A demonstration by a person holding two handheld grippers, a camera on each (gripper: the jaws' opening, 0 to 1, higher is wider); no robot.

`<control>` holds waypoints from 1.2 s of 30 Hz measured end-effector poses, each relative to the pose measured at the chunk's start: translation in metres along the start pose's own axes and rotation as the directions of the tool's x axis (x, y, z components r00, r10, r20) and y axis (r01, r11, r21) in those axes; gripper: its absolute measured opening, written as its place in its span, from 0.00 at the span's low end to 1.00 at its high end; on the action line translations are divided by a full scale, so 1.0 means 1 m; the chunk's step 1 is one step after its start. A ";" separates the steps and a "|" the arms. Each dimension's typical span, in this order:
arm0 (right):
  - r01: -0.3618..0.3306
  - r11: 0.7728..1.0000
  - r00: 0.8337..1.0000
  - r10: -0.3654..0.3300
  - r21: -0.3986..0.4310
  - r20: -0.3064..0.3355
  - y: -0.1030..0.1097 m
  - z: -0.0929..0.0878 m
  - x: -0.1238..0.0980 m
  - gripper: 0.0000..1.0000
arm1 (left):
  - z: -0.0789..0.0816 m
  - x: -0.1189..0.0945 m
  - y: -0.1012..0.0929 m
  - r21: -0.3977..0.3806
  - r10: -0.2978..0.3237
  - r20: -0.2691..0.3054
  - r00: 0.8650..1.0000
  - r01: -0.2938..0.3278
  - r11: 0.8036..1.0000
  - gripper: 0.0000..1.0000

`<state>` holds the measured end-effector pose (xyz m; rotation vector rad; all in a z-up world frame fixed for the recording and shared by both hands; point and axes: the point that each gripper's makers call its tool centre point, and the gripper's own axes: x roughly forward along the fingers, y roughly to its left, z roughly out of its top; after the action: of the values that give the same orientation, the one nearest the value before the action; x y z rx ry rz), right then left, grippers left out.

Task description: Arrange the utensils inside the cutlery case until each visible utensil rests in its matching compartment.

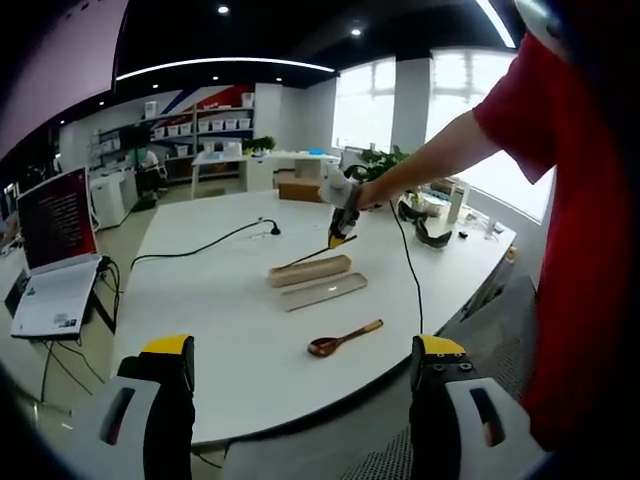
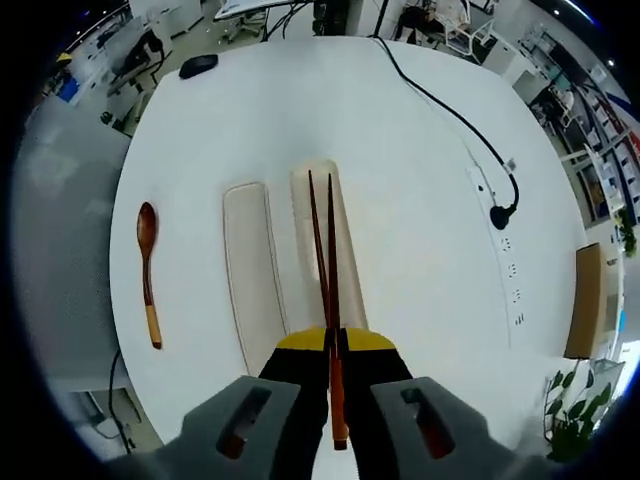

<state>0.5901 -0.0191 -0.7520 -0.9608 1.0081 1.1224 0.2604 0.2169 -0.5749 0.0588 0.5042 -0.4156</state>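
The right claw (image 2: 333, 345) is clenched on a pair of chopsticks (image 2: 325, 250), and their thin ends point forward over the open case (image 2: 318, 240). In the left gripper view this same claw hangs above the case near the middle of the worktop (image 1: 210, 290), with the chopsticks slanting down toward the case. I cannot tell if the tips already touch the inside. Just beside the case lies its flat lid (image 2: 250, 275), and further toward the near edge of the worktop lies a wooden spoon (image 2: 148, 270), well apart from both.

The left claw (image 1: 305, 370) is released and holds nothing; it waits off the near edge of the worktop.

The step in hand seems to be laying the chopsticks into their compartment. The next move calls for lowering them flat along the length of the case, then opening. After that the spoon remains to be picked up.
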 end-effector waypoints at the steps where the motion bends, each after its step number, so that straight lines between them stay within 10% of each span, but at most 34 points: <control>1: -0.007 1.000 1.000 0.007 -0.007 -0.003 0.001 0.001 0.002 0.00 | 0.000 0.000 0.001 -0.001 0.001 0.000 1.000 -0.001 1.000 0.92; 36: -0.060 0.998 0.998 0.060 0.013 -0.013 -0.009 -0.010 0.058 0.01 | -0.008 0.005 0.004 -0.003 0.048 -0.069 0.996 -0.048 0.999 0.92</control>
<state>0.6049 -0.0164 -0.8098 -0.9344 1.0592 1.1599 0.2624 0.2197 -0.5846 0.0808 0.5707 -0.3661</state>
